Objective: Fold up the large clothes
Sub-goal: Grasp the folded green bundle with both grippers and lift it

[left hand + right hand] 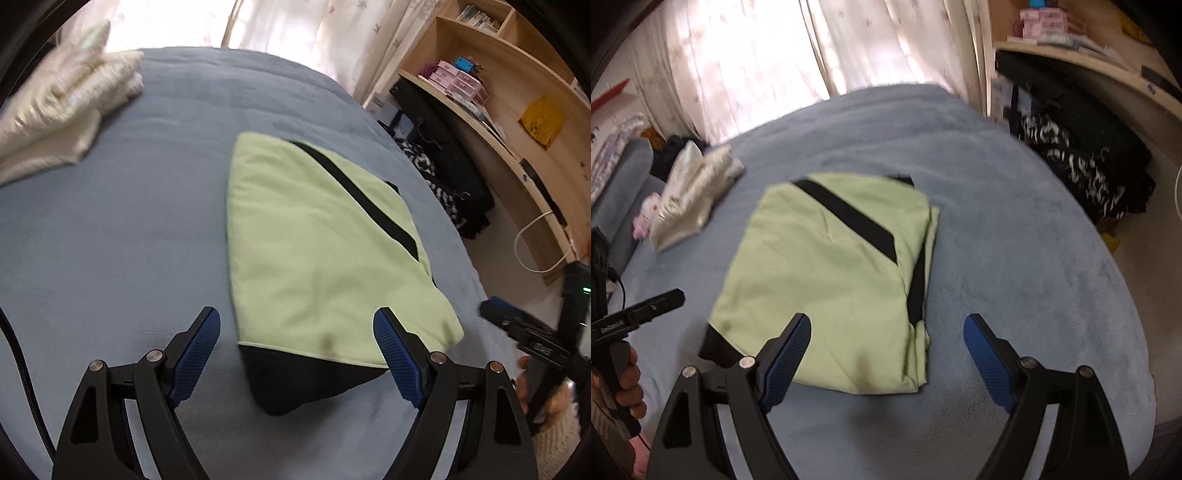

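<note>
Bedding in soft blue, a wide bed cover, is seen under both grippers and fills most of each view. White curtains are hung far ahead of the right gripper, past the far edge of the bed. Wooden shelves are seen ahead and to the right of the left gripper, with small boxes and a yellow bag kept on them. Dark bags with white marks are piled below the shelves, to the right of the right gripper.

On the bed cover, a light green garment with black strips is laid flat and folded into a neat block. It is found just ahead of the left gripper, a bit to its right side. From the right wrist view, the same garment is seen ahead and to the left, with its near edge partly hidden behind the left finger.

A folded cream pile is placed far ahead and to the left of the left gripper, well apart from the green garment.

The left gripper is held above the bed with its blue pads spread wide, and nothing is pinched. The right gripper is spread wide too, and nothing is held in it.
</note>
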Tool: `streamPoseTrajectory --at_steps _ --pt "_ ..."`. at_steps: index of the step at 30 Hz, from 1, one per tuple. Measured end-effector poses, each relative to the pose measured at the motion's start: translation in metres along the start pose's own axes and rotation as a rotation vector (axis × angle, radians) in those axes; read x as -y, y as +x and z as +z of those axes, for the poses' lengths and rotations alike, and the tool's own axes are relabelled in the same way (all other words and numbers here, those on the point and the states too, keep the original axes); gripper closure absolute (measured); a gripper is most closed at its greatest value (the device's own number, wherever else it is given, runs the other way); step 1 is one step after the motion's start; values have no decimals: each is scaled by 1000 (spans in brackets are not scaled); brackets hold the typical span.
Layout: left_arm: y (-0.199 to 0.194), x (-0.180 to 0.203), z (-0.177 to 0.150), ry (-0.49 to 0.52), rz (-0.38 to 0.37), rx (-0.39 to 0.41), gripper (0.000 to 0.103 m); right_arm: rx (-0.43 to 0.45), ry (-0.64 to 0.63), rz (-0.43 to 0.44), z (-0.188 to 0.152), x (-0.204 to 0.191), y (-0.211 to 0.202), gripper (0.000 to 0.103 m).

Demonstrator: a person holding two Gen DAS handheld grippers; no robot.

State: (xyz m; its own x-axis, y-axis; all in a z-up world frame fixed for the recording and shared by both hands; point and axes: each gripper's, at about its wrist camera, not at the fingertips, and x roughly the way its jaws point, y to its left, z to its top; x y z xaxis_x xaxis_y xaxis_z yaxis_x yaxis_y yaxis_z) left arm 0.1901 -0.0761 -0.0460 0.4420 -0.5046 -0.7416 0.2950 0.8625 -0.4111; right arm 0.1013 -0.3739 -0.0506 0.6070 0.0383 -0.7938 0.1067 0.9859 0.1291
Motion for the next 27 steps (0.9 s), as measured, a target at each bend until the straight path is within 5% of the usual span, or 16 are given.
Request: streamPoseTrajectory --at_steps 15,24,27 --pt "80 -25 5 -69 -100 -140 20 -271 344 466 -1 62 111 18" --pt "113 -27 10 -91 -176 -165 18 -233 290 579 16 51 139 19" --pt "122 -24 15 -100 -195 -158 15 -210 269 600 24 45 147 26"
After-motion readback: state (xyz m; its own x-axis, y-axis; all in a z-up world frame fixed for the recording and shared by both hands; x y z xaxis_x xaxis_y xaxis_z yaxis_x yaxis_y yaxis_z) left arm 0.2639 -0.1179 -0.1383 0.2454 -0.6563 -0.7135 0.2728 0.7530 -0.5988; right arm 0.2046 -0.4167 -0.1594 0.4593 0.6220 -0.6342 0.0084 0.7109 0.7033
